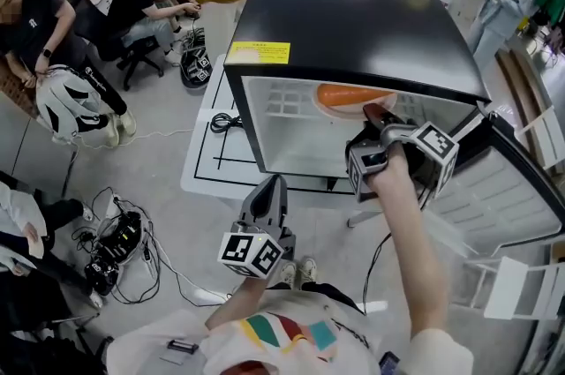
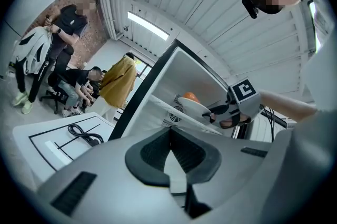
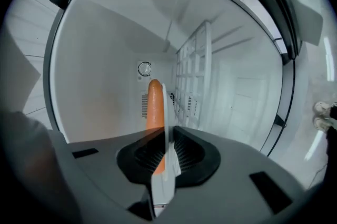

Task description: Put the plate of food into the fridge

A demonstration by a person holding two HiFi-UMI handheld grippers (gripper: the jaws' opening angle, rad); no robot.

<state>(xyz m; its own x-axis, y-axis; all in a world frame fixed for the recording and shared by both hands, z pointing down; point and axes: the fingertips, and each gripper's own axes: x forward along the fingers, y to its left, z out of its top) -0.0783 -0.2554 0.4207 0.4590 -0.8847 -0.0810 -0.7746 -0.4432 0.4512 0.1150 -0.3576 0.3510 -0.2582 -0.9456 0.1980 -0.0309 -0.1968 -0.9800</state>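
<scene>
A white plate [image 1: 342,107] with orange food [image 1: 351,94] hangs at the mouth of the small black fridge [image 1: 353,20], just inside the white interior. My right gripper [image 1: 375,119] is shut on the plate's near rim. In the right gripper view the plate [image 3: 167,128] stands edge-on between the pads, with the food [image 3: 154,104] beside it and the fridge's back wall ahead. The fridge door [image 1: 503,188] stands open to the right. My left gripper [image 1: 269,188] hangs lower, in front of the fridge, shut and holding nothing. The left gripper view shows the plate [image 2: 192,107] and the right gripper [image 2: 224,114].
A white floor mat [image 1: 207,161] with black lines and a coiled cable [image 1: 226,123] lies left of the fridge. Cables and gear [image 1: 115,245] sit on the floor at left. Several people sit at far left; one stands behind the fridge at right.
</scene>
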